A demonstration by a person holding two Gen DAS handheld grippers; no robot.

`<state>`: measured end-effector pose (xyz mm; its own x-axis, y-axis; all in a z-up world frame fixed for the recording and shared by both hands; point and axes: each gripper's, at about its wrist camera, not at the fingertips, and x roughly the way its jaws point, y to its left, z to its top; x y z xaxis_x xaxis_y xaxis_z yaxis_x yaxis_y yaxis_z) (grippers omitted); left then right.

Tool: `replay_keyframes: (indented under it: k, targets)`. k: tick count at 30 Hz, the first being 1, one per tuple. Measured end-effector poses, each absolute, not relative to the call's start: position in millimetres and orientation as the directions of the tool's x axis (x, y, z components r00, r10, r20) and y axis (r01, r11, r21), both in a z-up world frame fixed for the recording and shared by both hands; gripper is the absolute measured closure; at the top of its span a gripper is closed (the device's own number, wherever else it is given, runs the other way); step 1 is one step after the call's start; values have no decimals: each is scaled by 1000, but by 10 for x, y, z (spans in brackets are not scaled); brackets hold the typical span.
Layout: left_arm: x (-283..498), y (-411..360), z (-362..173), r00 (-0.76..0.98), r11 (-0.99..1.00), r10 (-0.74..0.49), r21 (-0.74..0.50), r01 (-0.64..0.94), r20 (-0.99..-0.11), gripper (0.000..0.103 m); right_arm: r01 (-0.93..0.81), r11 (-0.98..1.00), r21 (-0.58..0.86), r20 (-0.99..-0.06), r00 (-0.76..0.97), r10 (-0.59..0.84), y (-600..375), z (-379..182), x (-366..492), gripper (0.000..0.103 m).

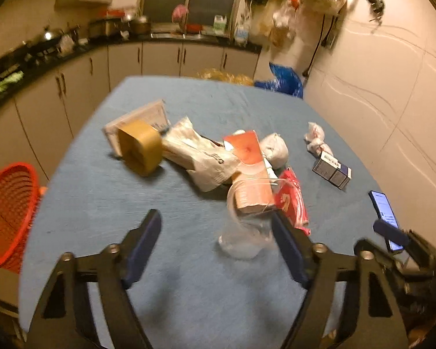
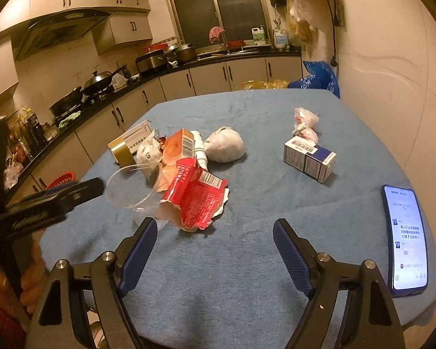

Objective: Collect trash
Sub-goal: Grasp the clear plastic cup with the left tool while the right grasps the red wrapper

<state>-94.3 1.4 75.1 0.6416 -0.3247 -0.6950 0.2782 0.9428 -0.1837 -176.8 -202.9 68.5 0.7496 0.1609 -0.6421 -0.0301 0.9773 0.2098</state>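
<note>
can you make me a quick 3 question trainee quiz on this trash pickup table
1. True or false: the left gripper is shut on the clear plastic cup.
2. Multiple choice: what lies at the table's right edge, beside the right gripper? A) a phone B) a kettle C) a plate
3. Fill in: the only bin-like container in view is a red ____ off the table's left side.

Key
1. False: its jaws stand wide open, with the cup lying between them.
2. A, the phone, screen lit, on the blue tablecloth.
3. Basket: the red basket.
</note>
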Motion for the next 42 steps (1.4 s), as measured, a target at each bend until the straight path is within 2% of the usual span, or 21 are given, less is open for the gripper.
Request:
replay_keyframes:
  k: [2, 4, 5, 10, 15, 18, 21, 27, 36, 41, 42]
  targets:
    - [-781, -86, 662, 588, 933, -348, -206, 296, -730, 39, -25, 975, 220, -644, 747, 164, -2060, 670, -1762, 18]
    - [-672, -185, 570, 559, 931, -344, -197, 306, -755, 54, -21, 974, 227, -645, 746, 166, -2091, 669, -1757, 18]
    - [-633, -224, 523, 545, 934, -332, -186, 306, -770, 58, -20, 972, 235, -646, 744, 172, -2110, 666, -1744, 18]
    - [-580, -318, 411, 518, 923, -352, -198, 329, -780, 71, -27, 948, 318, -655, 716, 241, -2184, 662, -1624, 21]
    - [-658, -253, 418, 538, 923, -352, -188, 336, -766, 74, -61, 907, 417, -657, 669, 347, -2120, 677, -1369, 26]
    - [-680, -143, 409, 519, 915, -378, -226, 333, -766, 91, -69, 892, 447, -659, 648, 381, -2033, 674, -1170, 31]
    - [-742, -72, 421, 523, 913, -388, -236, 334, -759, 92, -60, 896, 440, -677, 634, 375, -1948, 648, -974, 42]
    - [-823, 64, 413, 530, 916, -383, -240, 321, -756, 92, -30, 899, 436, -718, 591, 368, -1843, 518, -681, 47]
    - [-1023, 281, 598, 632, 936, -341, -186, 300, -696, 92, 36, 898, 438, -742, 578, 339, -2003, 449, -636, 46]
    - [-1057, 500, 667, 662, 947, -318, -194, 257, -679, 92, 1, 941, 339, -780, 560, 280, -1616, 463, -567, 45]
    - [-1061, 566, 679, 667, 950, -310, -196, 242, -677, 92, -4, 952, 306, -788, 560, 256, -1518, 459, -556, 43]
